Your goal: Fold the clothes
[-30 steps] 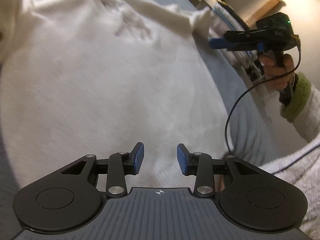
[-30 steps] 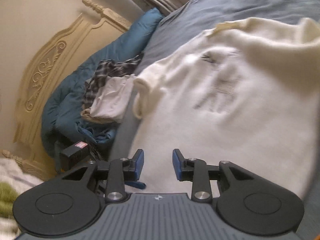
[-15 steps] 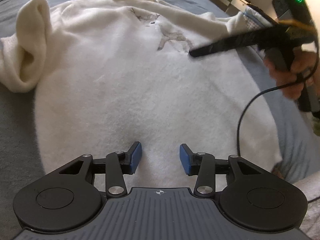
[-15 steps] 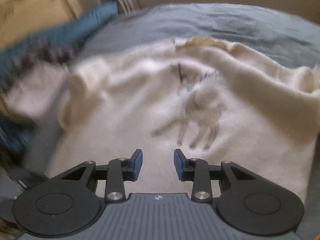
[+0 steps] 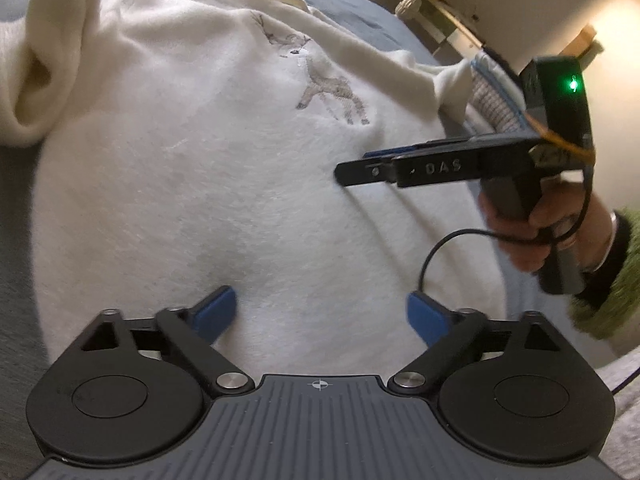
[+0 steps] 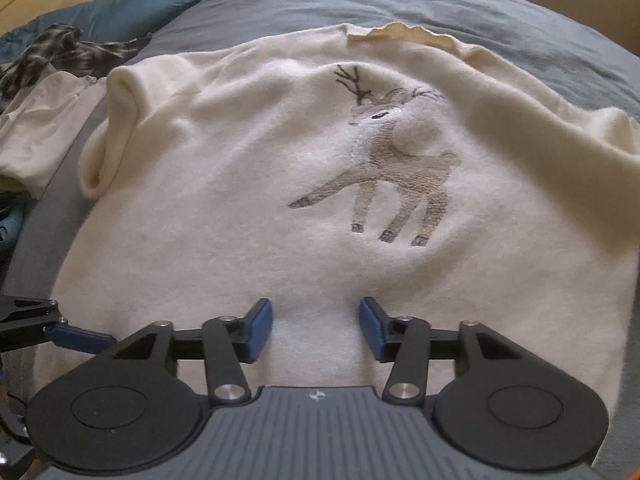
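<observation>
A cream sweater [image 5: 192, 152] [image 6: 224, 208] with an embroidered deer [image 6: 396, 172] [image 5: 332, 92] lies spread face up on the grey-blue bed [image 6: 440, 4]. One sleeve is bunched in a roll at its side [image 5: 48, 64] [image 6: 116, 120]. My left gripper [image 5: 320, 308] hovers over the sweater's lower part, its jaws opening wide with only flat fabric beneath. My right gripper [image 6: 315, 320] points down at the fabric below the deer, its jaws opening, with nothing pinched between them. In the left wrist view a hand [image 5: 532, 224] holds the right gripper [image 5: 360, 166] over the sweater's right half.
A teal duvet [image 6: 140, 8], a plaid garment [image 6: 68, 52] and a white garment [image 6: 36, 128] lie bunched by the headboard. Folded grey-and-blue knitwear [image 5: 492, 100] sits past the sweater's far side. A fuzzy green cuff [image 5: 608, 280] covers the wrist.
Both pairs of jaws have spread wider, the left by much more. The right gripper swung away from the headboard and tipped down over the deer. The left stayed over the hem area.
</observation>
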`<state>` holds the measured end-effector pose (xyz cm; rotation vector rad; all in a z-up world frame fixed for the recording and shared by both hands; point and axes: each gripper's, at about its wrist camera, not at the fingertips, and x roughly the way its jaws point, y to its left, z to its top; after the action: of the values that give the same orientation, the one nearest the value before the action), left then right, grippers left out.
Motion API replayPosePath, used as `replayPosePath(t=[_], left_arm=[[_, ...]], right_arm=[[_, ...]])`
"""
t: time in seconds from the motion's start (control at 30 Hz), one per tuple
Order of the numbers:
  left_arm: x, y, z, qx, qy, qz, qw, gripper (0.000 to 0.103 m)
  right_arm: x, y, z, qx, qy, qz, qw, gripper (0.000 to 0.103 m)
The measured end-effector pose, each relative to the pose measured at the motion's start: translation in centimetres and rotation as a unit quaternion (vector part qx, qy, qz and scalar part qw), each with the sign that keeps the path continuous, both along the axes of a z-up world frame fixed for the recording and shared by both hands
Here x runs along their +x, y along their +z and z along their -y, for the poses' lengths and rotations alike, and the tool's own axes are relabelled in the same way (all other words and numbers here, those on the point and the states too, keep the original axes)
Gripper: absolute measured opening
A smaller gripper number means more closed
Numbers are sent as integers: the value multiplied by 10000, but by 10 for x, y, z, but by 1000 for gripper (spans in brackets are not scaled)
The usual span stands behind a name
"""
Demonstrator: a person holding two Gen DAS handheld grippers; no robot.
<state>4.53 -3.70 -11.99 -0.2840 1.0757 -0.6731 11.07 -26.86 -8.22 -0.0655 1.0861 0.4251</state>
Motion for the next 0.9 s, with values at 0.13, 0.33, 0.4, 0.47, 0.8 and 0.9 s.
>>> replayPosePath(t=[0.13, 0.33, 0.4, 0.47, 0.8, 0.9], left_arm=[[-1, 7, -1, 148, 179, 211, 9995, 101], [2, 29, -38, -7, 1021, 847, 9912, 101], [7, 38, -60, -36, 1594, 1104, 9810, 101], [14, 45, -83, -17, 2199, 1274, 9672, 101], [73, 39, -119, 1038, 3075, 1665, 9311, 59], [88, 34, -117, 1039, 2950, 1687, 9347, 55]], right_arm=[[0, -1, -4, -65, 31, 38, 10000, 55], [2, -2, -3, 51, 6, 2, 10000, 61], [1, -3, -4, 43, 24, 27, 10000, 62], [0, -3, -6, 18, 52, 49, 10000, 64], [-7, 22, -31, -394, 489, 725, 9954, 59], [-6, 37, -46, -208, 798, 884, 9927, 59]])
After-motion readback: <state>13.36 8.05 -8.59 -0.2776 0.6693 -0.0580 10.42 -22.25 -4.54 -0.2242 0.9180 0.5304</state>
